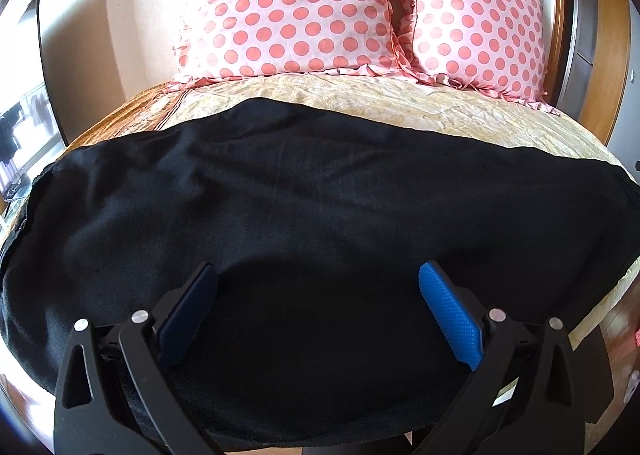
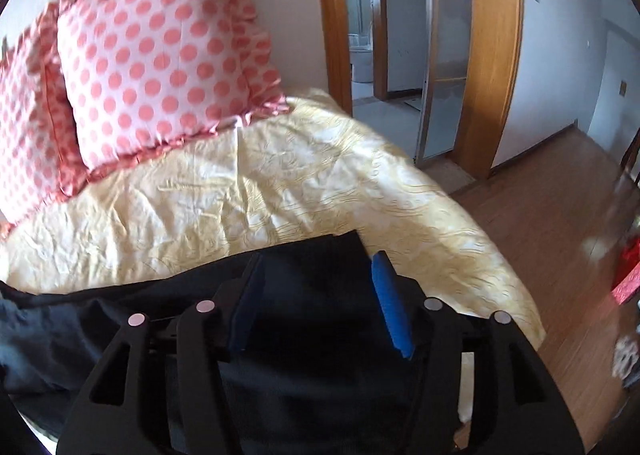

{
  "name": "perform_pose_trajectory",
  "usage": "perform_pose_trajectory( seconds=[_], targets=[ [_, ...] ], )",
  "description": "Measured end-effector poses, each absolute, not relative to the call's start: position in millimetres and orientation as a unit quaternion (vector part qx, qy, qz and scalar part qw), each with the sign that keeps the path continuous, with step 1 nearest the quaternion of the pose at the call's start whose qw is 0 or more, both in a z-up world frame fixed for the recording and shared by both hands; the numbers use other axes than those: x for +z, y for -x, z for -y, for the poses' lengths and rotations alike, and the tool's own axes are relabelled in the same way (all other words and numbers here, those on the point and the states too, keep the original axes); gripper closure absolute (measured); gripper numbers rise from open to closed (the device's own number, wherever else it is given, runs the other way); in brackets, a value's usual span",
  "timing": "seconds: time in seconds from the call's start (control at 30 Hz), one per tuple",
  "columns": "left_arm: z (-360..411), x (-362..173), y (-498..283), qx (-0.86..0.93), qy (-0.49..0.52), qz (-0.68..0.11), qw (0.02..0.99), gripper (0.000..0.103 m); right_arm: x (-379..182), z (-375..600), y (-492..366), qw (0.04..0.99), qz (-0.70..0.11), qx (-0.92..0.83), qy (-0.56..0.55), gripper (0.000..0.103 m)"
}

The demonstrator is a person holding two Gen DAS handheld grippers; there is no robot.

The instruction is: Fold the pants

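Left wrist view: the left gripper [image 1: 318, 275] is hovering with fingers spread wide and empty over the black pants [image 1: 320, 191], which are lying across the bed [image 1: 400, 103], long axis running nine to three. The right gripper [image 2: 318, 267], fingers apart too, is poised at the three o'clock end, nearer it.

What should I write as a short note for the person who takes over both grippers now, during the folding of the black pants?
Left gripper: open, over the black pants, gripping nothing.
Right gripper: open, above the pants' end near the bed's floor-side edge, gripping nothing.
Pants lie spread across the yellow bedspread, below the two polka-dot pillows.
Done: pants laid out; earlier folds cannot be judged.
Left: grasp the cloth and fold.
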State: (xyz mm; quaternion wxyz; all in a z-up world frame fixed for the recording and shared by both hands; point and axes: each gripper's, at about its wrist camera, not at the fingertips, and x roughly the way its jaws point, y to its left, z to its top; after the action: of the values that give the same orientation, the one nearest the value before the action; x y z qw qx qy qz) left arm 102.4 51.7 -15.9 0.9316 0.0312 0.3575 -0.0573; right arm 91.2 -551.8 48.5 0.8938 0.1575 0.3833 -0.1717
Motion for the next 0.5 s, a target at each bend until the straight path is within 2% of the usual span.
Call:
perform_pose_trajectory(
  seconds=[0.3,0.5],
  targets=[
    [-50.3,-16.1,-103.0,-0.055,-0.034,-0.357,0.932,0.002,33.2,528.2,-58.4,0.889,-0.425,-0.166,0.041,0.045],
    [-51.1,-15.4,-103.1,-0.053,-0.032,-0.363,0.93,0.002,48.3,520.6,-31.8,0.927,-0.367,-0.075,0.009,0.045]
  ],
)
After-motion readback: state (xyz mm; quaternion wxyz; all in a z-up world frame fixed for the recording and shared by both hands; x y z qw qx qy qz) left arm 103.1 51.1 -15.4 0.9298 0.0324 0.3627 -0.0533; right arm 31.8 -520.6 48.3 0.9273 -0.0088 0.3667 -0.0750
